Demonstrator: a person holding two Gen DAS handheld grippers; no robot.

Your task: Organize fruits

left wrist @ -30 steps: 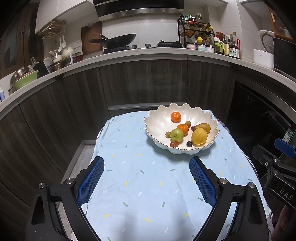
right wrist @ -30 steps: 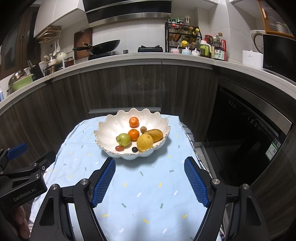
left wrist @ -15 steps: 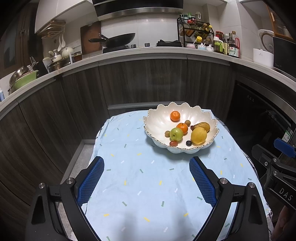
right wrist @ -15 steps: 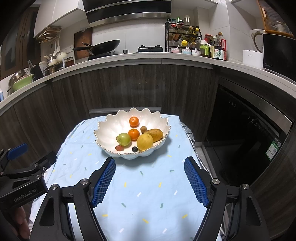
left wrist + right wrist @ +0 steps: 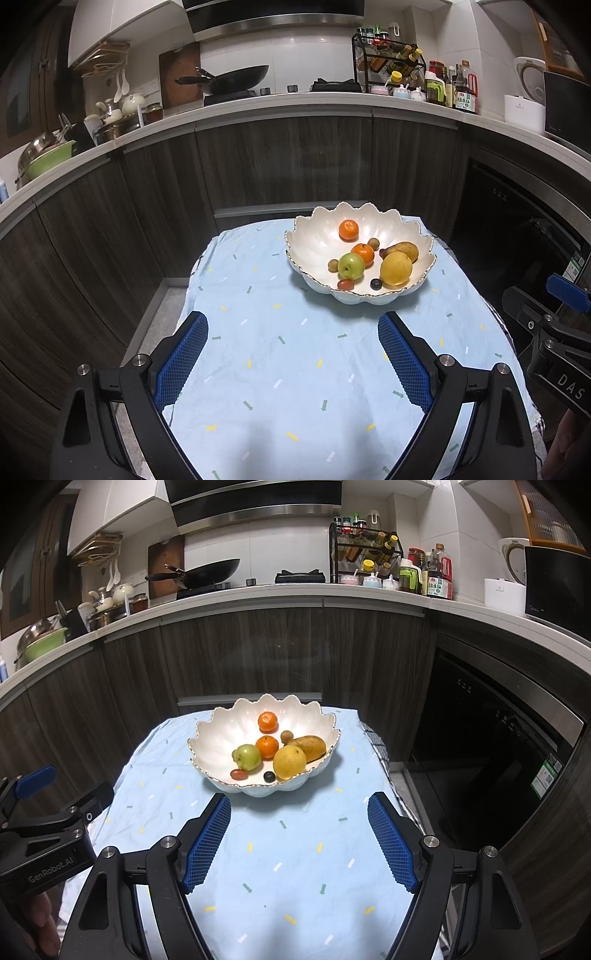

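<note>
A white scalloped bowl [image 5: 314, 243] [image 5: 218, 738] stands on the far part of a table with a light blue cloth [image 5: 280, 369] [image 5: 280, 867]. In it lie two oranges [image 5: 348, 229], a green apple [image 5: 351, 266] [image 5: 248, 756], a yellow pear [image 5: 396, 268] [image 5: 289, 762], a brown pear [image 5: 308, 746], and several small fruits. My left gripper [image 5: 291, 328] is open and empty, above the cloth in front of the bowl. My right gripper [image 5: 298, 810] is open and empty, just in front of the bowl.
Dark wooden cabinets [image 5: 288, 162] curve behind the table under a white counter with a wok [image 5: 229, 79], bottles [image 5: 454, 90] and dishes. A dark oven front [image 5: 491, 738] is to the right. The table's left edge drops to the floor [image 5: 155, 325].
Both grippers stay open and hold nearly still. In the left wrist view the bowl has shifted slightly left and up.
</note>
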